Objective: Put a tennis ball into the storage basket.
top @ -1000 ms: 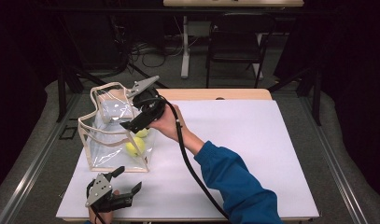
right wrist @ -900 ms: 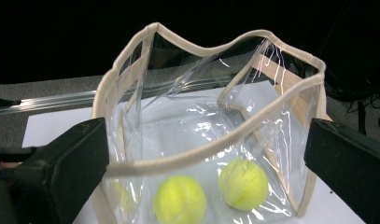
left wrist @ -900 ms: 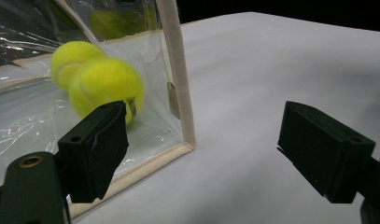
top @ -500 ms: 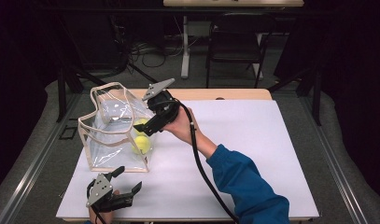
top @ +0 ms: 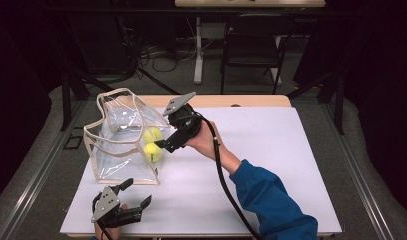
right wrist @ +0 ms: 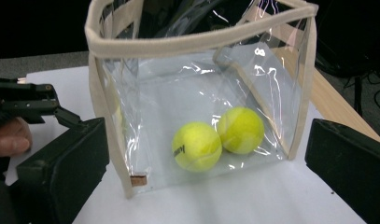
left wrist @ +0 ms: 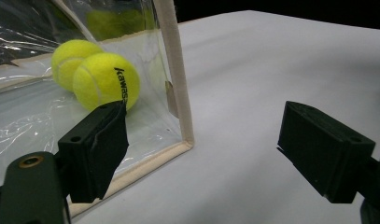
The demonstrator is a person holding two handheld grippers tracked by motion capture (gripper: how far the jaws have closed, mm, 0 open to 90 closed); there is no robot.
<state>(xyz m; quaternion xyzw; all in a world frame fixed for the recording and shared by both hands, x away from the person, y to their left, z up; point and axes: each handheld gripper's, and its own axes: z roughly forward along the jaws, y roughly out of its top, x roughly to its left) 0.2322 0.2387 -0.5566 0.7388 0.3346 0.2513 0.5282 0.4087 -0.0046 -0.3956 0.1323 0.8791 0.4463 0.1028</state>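
A clear plastic bag (top: 123,145) with beige trim stands open-topped at the left of the white table. Two yellow tennis balls (top: 152,135) (top: 152,151) rest touching on its floor, against its right wall. My right gripper (top: 167,142) is open just outside that wall, pointed at the bag. In the right gripper view both balls (right wrist: 197,145) (right wrist: 240,129) lie behind the clear wall between my spread jaws. My left gripper (top: 137,192) rests open on the table in front of the bag, nothing in it. In the left gripper view the bag's corner trim (left wrist: 176,79) and a ball (left wrist: 106,79) are close ahead.
White sheet (top: 271,165) covers the table, with wide bare room to the right of the bag. A wooden strip (top: 251,101) runs along the far edge. A chair (top: 251,50) and cables stand on the dark floor beyond.
My right gripper has come away from over the bag's mouth, moving right and down to beside its right wall. The balls have shifted a little inside. The left gripper has stayed put.
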